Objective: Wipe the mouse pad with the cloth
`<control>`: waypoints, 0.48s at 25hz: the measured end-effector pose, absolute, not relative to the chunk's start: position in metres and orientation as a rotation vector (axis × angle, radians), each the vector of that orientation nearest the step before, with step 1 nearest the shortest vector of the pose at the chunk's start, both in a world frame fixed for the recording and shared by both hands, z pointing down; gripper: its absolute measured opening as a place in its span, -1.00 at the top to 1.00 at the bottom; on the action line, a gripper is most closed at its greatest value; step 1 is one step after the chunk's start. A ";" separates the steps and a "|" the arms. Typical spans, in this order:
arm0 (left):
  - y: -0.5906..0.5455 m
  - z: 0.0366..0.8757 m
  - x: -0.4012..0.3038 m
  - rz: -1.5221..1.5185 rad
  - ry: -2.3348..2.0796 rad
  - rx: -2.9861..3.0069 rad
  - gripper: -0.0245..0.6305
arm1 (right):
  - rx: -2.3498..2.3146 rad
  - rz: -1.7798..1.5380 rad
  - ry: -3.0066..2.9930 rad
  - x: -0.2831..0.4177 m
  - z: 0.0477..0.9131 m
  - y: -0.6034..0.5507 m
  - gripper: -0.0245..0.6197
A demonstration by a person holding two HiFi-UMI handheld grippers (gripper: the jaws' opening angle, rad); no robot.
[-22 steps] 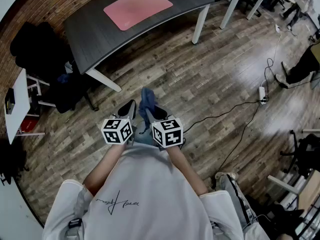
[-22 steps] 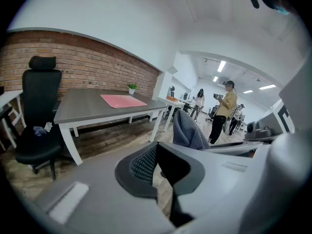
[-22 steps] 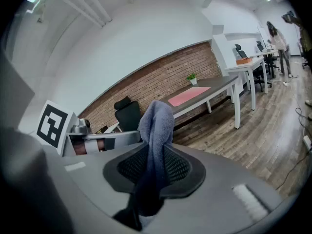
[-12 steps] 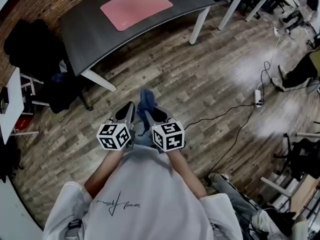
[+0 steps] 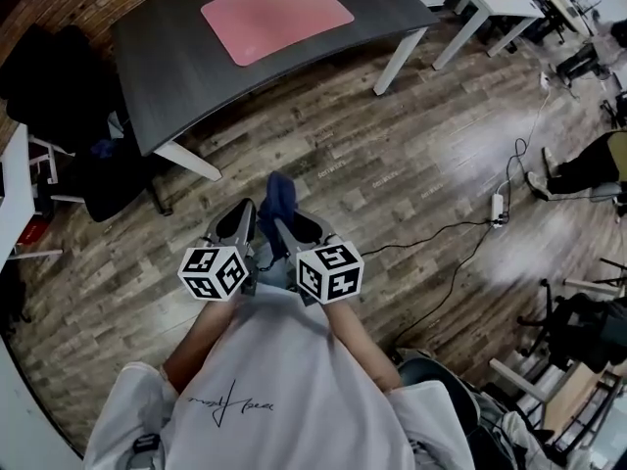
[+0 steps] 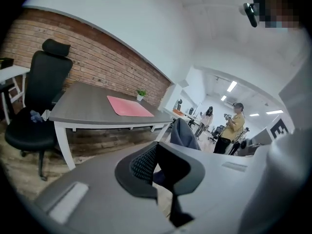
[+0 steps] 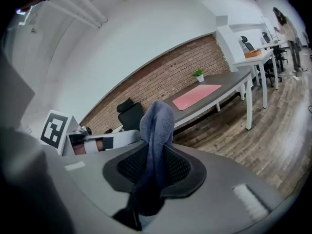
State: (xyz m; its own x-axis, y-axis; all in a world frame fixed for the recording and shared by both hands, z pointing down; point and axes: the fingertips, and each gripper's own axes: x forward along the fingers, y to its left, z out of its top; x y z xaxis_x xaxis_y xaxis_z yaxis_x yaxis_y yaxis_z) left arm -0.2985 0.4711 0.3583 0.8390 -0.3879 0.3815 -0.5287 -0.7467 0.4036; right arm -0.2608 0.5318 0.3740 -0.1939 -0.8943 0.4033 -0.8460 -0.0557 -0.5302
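You were only carrying the cloth [image 7: 156, 126], pinched in the right gripper [image 7: 154, 165], left gripper [image 6: 155, 168] closed empty; reckon reaching the pad [image 5: 276, 15] came next.

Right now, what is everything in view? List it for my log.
desk: one, dark grey, by the brick wall
mouse pad: one, pink, on the desk
cloth: one, blue, in the right hand-held gripper
office chair: one, black, beside the desk
plant: one, green, on the desk
power strip: one, white, on the floor
people: two, one in yellow, far background
left hand-held gripper: one, grey, jaws together, empty
right hand-held gripper: one, grey, shut on the cloth
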 end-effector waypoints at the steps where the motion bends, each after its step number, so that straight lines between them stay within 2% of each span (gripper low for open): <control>1: 0.464 0.358 -0.295 0.379 -0.674 2.514 0.88 | -1.943 -1.101 2.112 -0.259 0.375 0.525 0.62; 12: 0.377 0.360 -0.254 0.386 -0.630 2.510 0.88 | -1.985 -1.186 2.134 -0.226 0.386 0.438 0.62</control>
